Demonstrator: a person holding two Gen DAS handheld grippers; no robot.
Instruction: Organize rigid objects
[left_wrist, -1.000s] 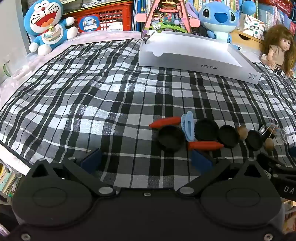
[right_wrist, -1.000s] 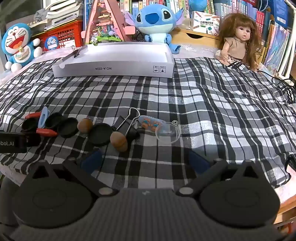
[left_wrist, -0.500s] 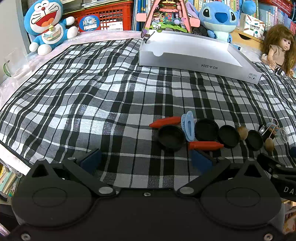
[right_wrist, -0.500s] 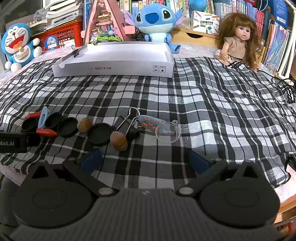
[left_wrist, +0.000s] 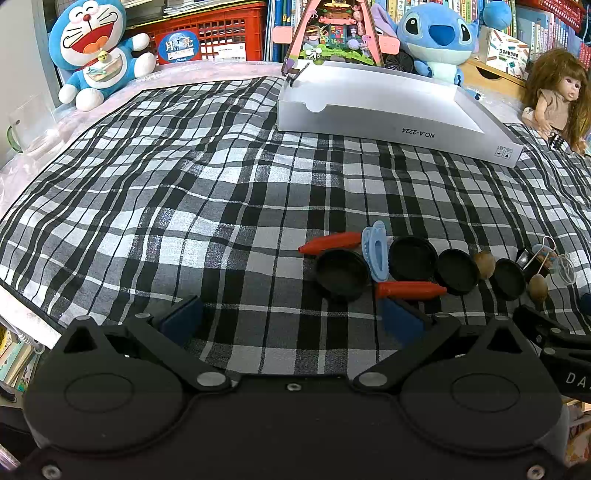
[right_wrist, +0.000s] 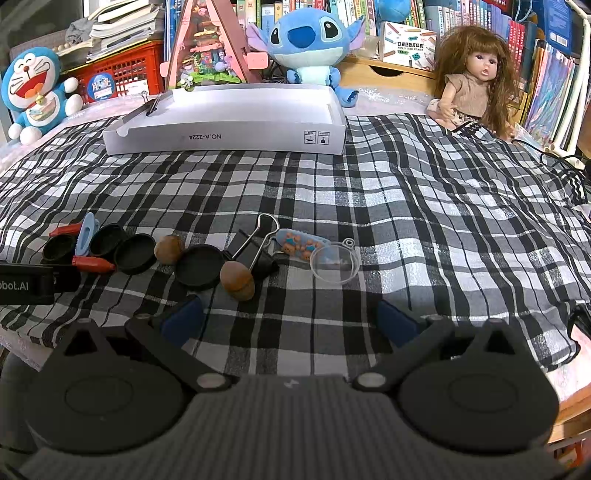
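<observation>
Change: nothing I can see has shifted since a second ago; both grippers hold the same spots.
Left gripper (left_wrist: 291, 319): fingers (left_wrist: 400, 319) spread wide, empty; the right pad sits just beside a red crayon (left_wrist: 410, 290).
Right gripper (right_wrist: 290, 319): fingers (right_wrist: 183, 319) wide apart, gripping nothing, short of a brown nut (right_wrist: 237, 280).
Clutter: black lids (right_wrist: 199, 266), binder clip (right_wrist: 255, 248) and clear dome (right_wrist: 334, 261) lie in a row on my plaid cloth (right_wrist: 406, 221).
White box (right_wrist: 229, 123): far side, well apart.

Black-and-white plaid cloth (right_wrist: 406, 206), white box (right_wrist: 229, 122), black lids (right_wrist: 135, 253)
</observation>
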